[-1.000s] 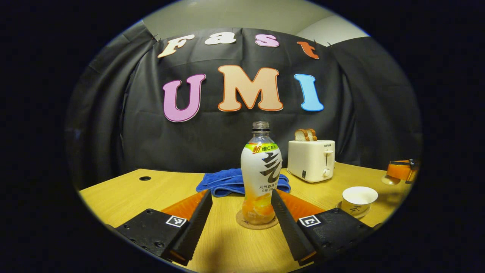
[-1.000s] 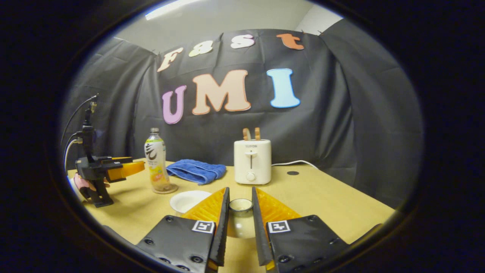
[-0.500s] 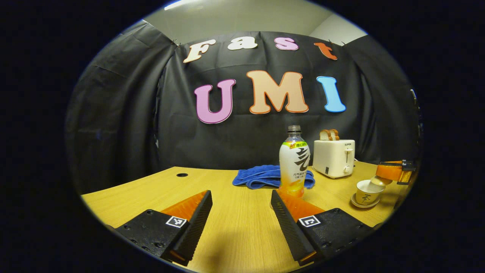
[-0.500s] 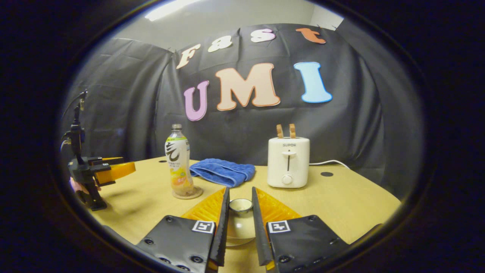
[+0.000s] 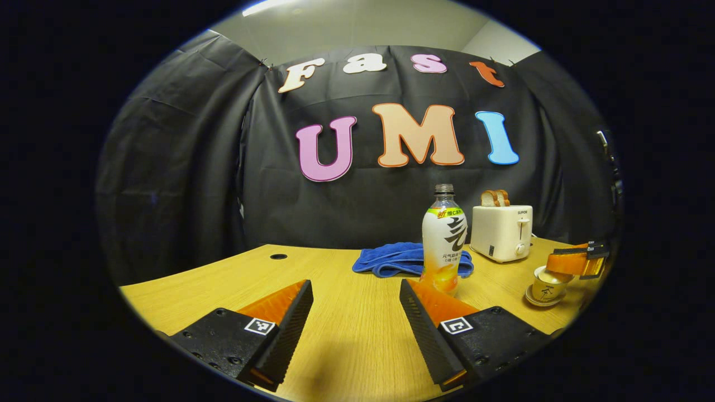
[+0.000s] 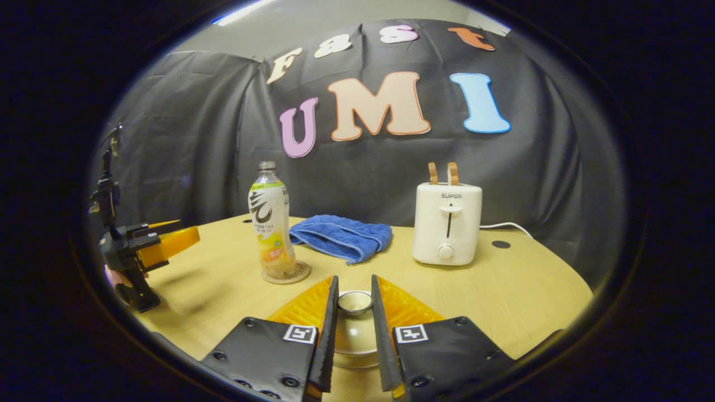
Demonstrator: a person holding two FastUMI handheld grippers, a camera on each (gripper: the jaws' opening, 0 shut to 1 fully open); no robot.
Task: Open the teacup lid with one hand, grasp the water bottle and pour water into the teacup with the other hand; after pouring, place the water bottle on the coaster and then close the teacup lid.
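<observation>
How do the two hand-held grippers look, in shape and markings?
The left hand-held gripper and the right hand-held gripper each have a black body with screws, two wedge-shaped ribbed fingers, and a square black-and-white marker by each finger. The right gripper view shows a thin black mast on the left one.

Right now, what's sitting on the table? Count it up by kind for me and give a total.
Water bottle: 1
Coaster, under the bottle: 1
Blue towel: 1
Toaster: 1
Bread slices in the toaster: 2
Teacup: 1
Saucer, under the teacup: 1
Teacup lid: 1
Total: 9
</observation>
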